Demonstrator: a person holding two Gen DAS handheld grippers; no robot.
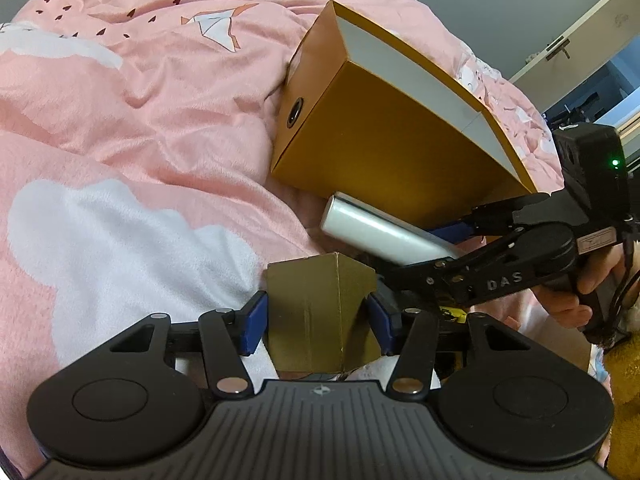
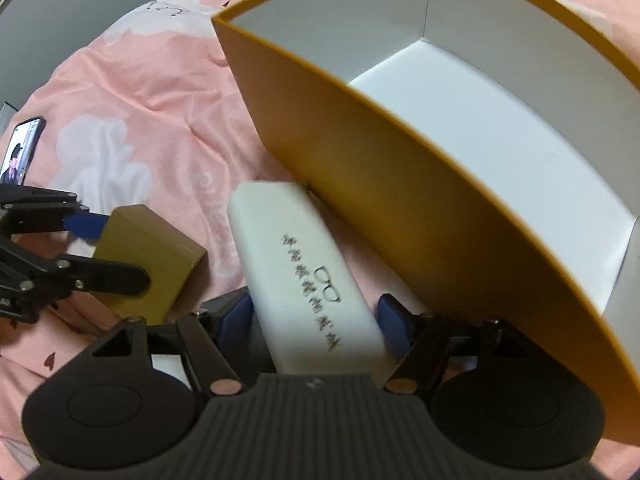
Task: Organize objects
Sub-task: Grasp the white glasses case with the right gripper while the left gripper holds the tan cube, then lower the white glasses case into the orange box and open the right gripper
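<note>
My left gripper [image 1: 318, 320] is shut on a small gold box [image 1: 320, 316], held just above the pink bedspread; it also shows in the right wrist view [image 2: 148, 264]. My right gripper [image 2: 316, 320] is around a white glasses case [image 2: 304, 276] with grey lettering, pads close to its sides, contact on the right pad unclear. The case [image 1: 384, 232] lies against the outer wall of a large orange box [image 1: 384, 132]. The orange box is open, with a white empty inside [image 2: 480, 128].
A rumpled pink bedspread [image 1: 140, 140] with white cloud and bird prints lies under everything. A phone [image 2: 20, 152] with a lit screen lies at the far left. A wardrobe [image 1: 592, 28] and a dark opening stand beyond the bed at the right.
</note>
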